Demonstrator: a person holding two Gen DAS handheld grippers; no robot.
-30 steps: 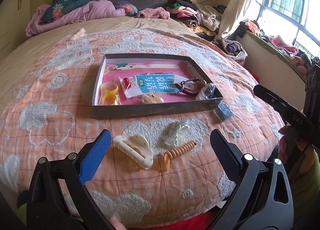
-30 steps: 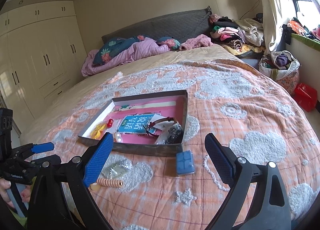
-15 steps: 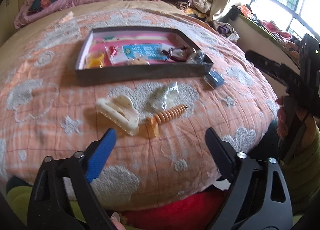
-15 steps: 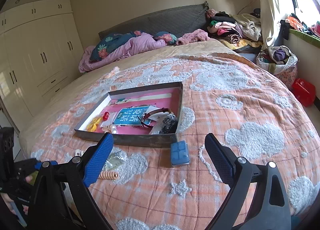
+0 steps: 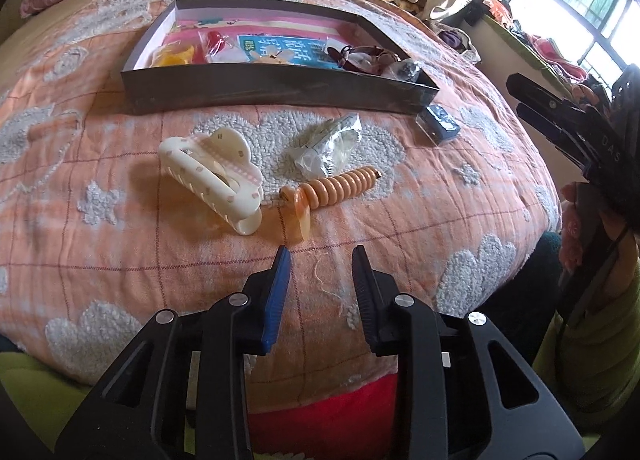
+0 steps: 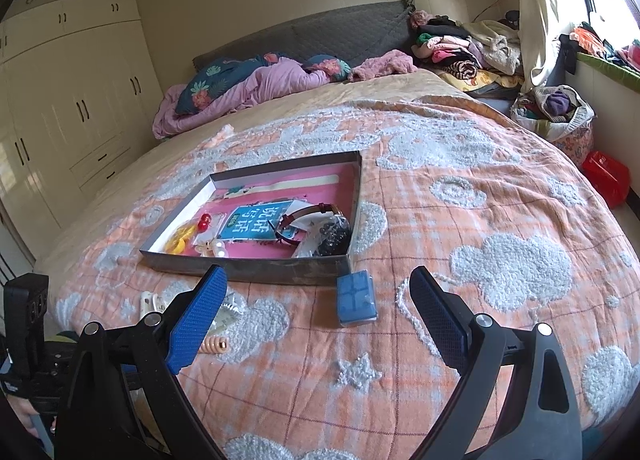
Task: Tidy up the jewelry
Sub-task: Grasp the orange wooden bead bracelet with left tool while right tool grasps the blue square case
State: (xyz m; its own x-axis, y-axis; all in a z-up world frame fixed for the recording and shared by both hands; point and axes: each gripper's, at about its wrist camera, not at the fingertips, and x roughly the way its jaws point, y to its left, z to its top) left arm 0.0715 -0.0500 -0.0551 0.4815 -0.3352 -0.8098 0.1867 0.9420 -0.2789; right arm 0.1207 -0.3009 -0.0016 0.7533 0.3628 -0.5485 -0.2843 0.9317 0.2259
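A grey tray [image 5: 280,89] with a pink floor sits on the bed and holds a watch [image 5: 360,55], yellow rings, a red bead packet and a blue card. It also shows in the right wrist view [image 6: 256,270]. In front of it lie a cream claw clip [image 5: 214,173], an orange spiral clip [image 5: 332,189], a clear packet [image 5: 328,145] and a small blue box [image 5: 438,125]. My left gripper [image 5: 322,256] is partly closed and empty, just short of the orange clip. My right gripper [image 6: 316,300] is open and empty, near the blue box [image 6: 356,300].
The orange patterned blanket [image 6: 480,260] covers the bed, and its front edge drops off below my left gripper. Pillows and piled clothes [image 6: 460,43] lie at the headboard. A red bag [image 6: 606,175] and a fabric basket stand on the floor at right.
My left gripper's jaws have narrowed from wide open to a small gap, and it has come lower and closer to the orange clip. My right gripper has barely moved.
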